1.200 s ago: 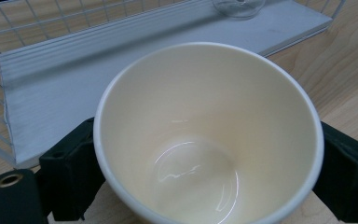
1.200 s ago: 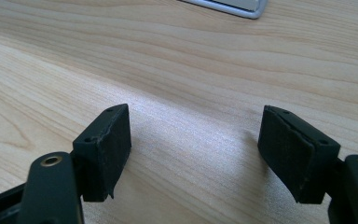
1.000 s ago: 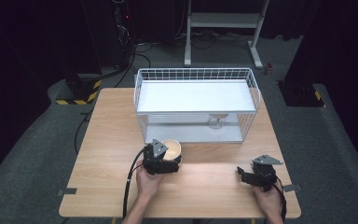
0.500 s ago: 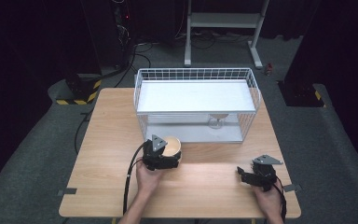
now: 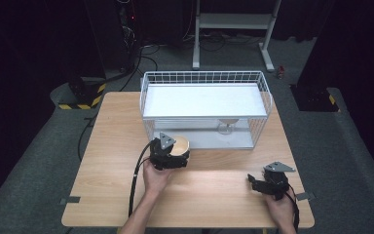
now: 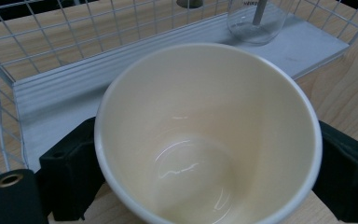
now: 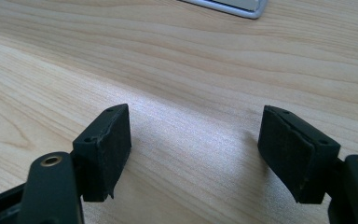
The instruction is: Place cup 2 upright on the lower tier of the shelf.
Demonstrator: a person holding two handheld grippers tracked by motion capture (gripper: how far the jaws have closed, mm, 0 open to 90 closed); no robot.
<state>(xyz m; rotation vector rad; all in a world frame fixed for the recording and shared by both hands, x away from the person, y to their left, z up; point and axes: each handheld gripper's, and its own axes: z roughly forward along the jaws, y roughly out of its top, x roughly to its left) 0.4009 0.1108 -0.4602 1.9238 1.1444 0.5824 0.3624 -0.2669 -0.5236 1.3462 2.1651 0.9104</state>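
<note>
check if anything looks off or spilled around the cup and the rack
Nothing stands out. The cream cup is empty and clean inside, held upright in the left tongs beside the white wire rack. No spill shows on the wooden table. The right tongs are open and empty.

From my end the cup (image 6: 205,135) in the left gripper (image 5: 171,157) is a pale cream, glossy inside, with a slightly whiter rim. Both grippers are black — the right gripper (image 7: 193,154) has matte black pads (image 7: 109,144), and each carries a grey plate on top. The table (image 5: 112,146) is light wood with a soft wavy grain. The wire basket (image 5: 204,80) is white, a plain grid pattern, with a white-grey ribbed shelf (image 6: 98,79). The glass (image 6: 256,21) inside is clear. The floor (image 5: 39,146) is dark grey — one yellow-and-black striped strip (image 5: 78,105) by the table's far left corner.
</note>
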